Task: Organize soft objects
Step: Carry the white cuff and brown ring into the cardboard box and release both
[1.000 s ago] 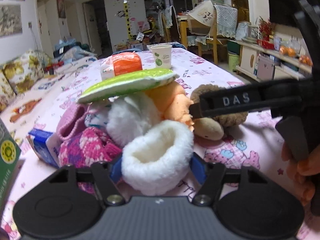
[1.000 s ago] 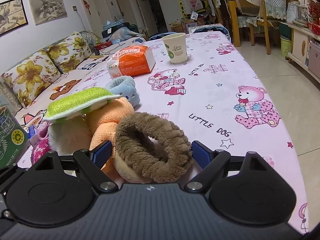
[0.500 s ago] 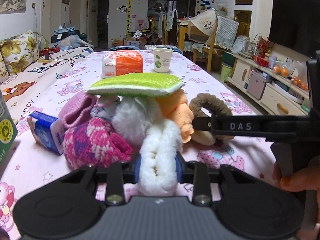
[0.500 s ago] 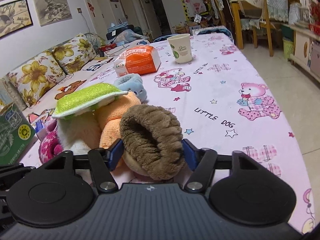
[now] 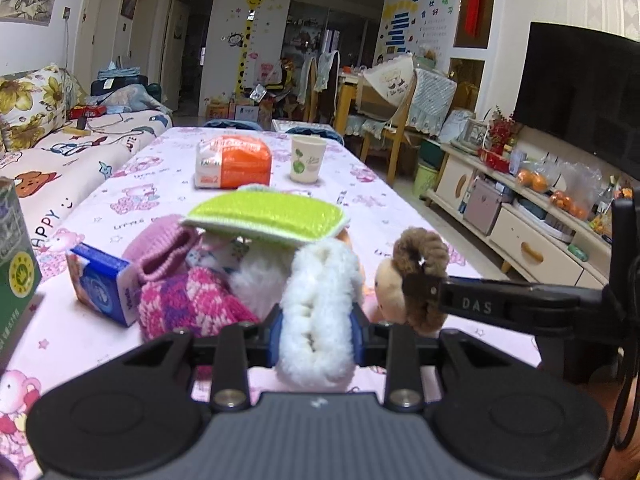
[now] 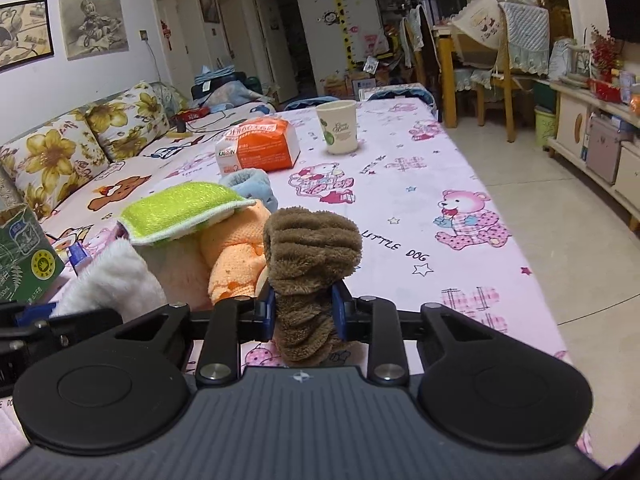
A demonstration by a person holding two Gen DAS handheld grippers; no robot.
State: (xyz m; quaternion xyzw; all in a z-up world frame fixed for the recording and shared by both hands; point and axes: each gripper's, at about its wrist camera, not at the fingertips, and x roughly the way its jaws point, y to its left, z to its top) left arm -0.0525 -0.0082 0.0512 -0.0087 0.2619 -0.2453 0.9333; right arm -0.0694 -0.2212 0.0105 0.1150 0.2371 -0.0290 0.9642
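Note:
A pile of soft things lies on the pink tablecloth: a green scrubbing cloth (image 5: 264,216) on top, an orange towel (image 6: 236,252), a pink knitted sock (image 5: 188,300) and a light blue fluffy sock (image 6: 252,184). My left gripper (image 5: 318,332) is shut on a white fluffy sock (image 5: 320,300), squeezed flat between the pads at the pile's near side. My right gripper (image 6: 303,308) is closing, and its pads pinch a brown fluffy sock (image 6: 312,248) at the pile's right. In the left wrist view the brown sock (image 5: 420,252) hangs from one of the right gripper's fingers (image 5: 500,304).
Farther back on the table (image 6: 440,184) stand an orange-and-white package (image 5: 234,162) and a paper cup (image 5: 306,158). A blue tissue packet (image 5: 100,284) and a green box (image 5: 16,272) sit left of the pile. A flowered sofa (image 6: 80,140) runs along the table's left side.
Both pairs of jaws have closed, the left on the white sock, the right on the brown one, crushing its open ring into a bunch. Both grippers rose slightly with the socks.

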